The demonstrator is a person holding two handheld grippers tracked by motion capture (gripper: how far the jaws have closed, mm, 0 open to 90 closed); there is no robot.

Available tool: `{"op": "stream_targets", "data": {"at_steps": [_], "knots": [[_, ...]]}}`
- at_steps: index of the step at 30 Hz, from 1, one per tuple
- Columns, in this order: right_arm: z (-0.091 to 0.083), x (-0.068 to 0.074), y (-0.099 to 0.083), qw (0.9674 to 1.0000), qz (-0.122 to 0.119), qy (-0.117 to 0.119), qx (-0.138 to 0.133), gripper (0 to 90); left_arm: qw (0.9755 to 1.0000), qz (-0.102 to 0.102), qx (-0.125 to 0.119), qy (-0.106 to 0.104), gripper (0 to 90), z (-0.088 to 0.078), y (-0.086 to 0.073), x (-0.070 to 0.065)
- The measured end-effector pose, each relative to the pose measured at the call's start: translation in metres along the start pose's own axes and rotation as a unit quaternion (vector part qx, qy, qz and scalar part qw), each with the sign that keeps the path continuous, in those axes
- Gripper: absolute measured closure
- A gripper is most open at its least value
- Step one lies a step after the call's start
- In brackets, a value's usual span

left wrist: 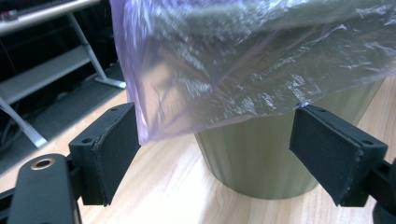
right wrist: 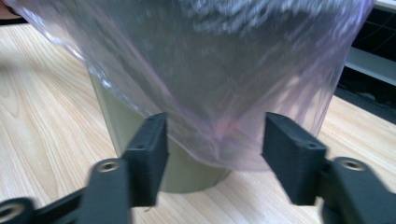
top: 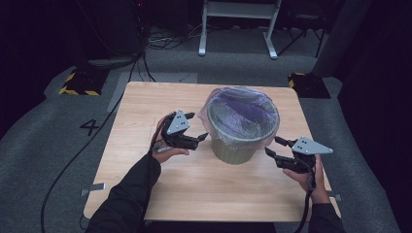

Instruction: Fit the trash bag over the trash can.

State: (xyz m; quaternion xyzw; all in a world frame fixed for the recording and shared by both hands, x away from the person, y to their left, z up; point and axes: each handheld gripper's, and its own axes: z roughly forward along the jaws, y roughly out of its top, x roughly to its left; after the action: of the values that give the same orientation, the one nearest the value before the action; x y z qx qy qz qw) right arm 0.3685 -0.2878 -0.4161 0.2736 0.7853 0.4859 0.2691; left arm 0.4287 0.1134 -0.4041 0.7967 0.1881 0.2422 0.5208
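Dark room, grey carpet floor [top: 43,145] with a "4" marked on it, and a light wood-grain table [top: 160,194] in the middle; from the high view you also get a white metal frame [top: 238,29] at the back and two black-and-yellow striped blocks [top: 77,83] off the table's far corners, stuff the gripper views mostly miss. On the table stands a ribbed olive-green bin [top: 235,150], round and tapering toward the base, lined with a thin, crinkly, see-through purplish plastic bag [top: 243,109] whose edge is folded over the rim and hangs down outside. The left gripper [top: 199,127] sits just beside the bin's left side, the right gripper [top: 272,146] just off its right side. The left gripper view looks up close: jaws wide apart, flat black pads, loose bag hem [left wrist: 224,98] hanging between them, nothing pinched. The right gripper view is blurrier but same deal, jaws spread, a sagging fold of bag [right wrist: 219,135] between them, not clamped. Only the high view shows the bag opening over the bin and the dark sleeves
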Motion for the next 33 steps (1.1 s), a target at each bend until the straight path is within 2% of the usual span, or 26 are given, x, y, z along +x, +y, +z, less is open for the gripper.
{"op": "stream_targets", "data": {"at_steps": [4, 8, 10, 11, 13, 15, 16, 17, 18, 19, 20, 23, 25, 28, 33], "knots": [[0.002, 0.001, 0.006, 1.0000, -0.004, 0.006, 0.002, 29.6, 0.9998, 0.011, 0.009, -0.014, 15.0, 0.006, 0.009, 0.001], [0.007, 0.007, 0.007, 0.9995, -0.022, 0.020, 0.013, 23.5, 0.9992, 0.022, 0.023, -0.025, 19.4, 0.011, 0.013, -0.002], [0.008, 0.011, 0.007, 0.9992, -0.032, 0.019, 0.017, 21.5, 0.9988, 0.031, 0.032, -0.022, 32.0, 0.012, 0.013, -0.003], [0.008, 0.012, 0.008, 0.9991, -0.035, 0.015, 0.017, 21.1, 0.9987, 0.030, 0.032, -0.028, 37.8, 0.012, 0.013, -0.003], [0.008, 0.014, 0.009, 0.9990, -0.041, 0.005, 0.015, 21.1, 0.9989, 0.030, 0.033, -0.015, 52.3, 0.013, 0.014, -0.003], [0.010, 0.016, 0.010, 0.9988, -0.047, 0.004, 0.015, 21.3, 0.9987, 0.031, 0.032, -0.025, 65.5, 0.013, 0.014, -0.002], [0.012, 0.018, 0.010, 0.9986, -0.050, 0.001, 0.018, 22.2, 0.9986, 0.036, 0.035, -0.019, 72.2, 0.013, 0.014, -0.003], [0.013, 0.020, 0.011, 0.9982, -0.055, -0.008, 0.023, 25.0, 0.9985, 0.038, 0.035, -0.019, 77.2, 0.013, 0.014, -0.003], [0.014, 0.022, 0.011, 0.9975, -0.061, -0.020, 0.028, 32.9, 0.9985, 0.039, 0.032, -0.023, 82.3, 0.013, 0.014, -0.003], [0.015, 0.022, 0.012, 0.9971, -0.067, -0.025, 0.028, 45.1, 0.9986, 0.038, 0.030, -0.021, 86.8, 0.013, 0.014, -0.003], [0.015, 0.023, 0.012, 0.9972, -0.065, -0.023, 0.027, 49.1, 0.9986, 0.038, 0.030, -0.022, 89.8, 0.013, 0.014, -0.003], [0.013, 0.020, 0.011, 0.9974, -0.060, -0.033, 0.024, 69.8, 0.9982, 0.038, 0.035, -0.029, 90.0, 0.015, 0.013, -0.003], [0.011, 0.017, 0.010, 0.9984, -0.051, -0.022, 0.013, 80.9, 0.9977, 0.040, 0.041, -0.036, 90.0, 0.016, 0.011, -0.003], [0.010, 0.016, 0.008, 0.9986, -0.049, -0.016, 0.014, 89.4, 0.9971, 0.043, 0.049, -0.040, 90.0, 0.017, 0.008, -0.005], [0.015, 0.017, 0.001, 0.9980, -0.053, 0.001, 0.034, 90.0, 0.9959, 0.044, 0.062, -0.049, 90.0, 0.020, -0.001, -0.009]]}}
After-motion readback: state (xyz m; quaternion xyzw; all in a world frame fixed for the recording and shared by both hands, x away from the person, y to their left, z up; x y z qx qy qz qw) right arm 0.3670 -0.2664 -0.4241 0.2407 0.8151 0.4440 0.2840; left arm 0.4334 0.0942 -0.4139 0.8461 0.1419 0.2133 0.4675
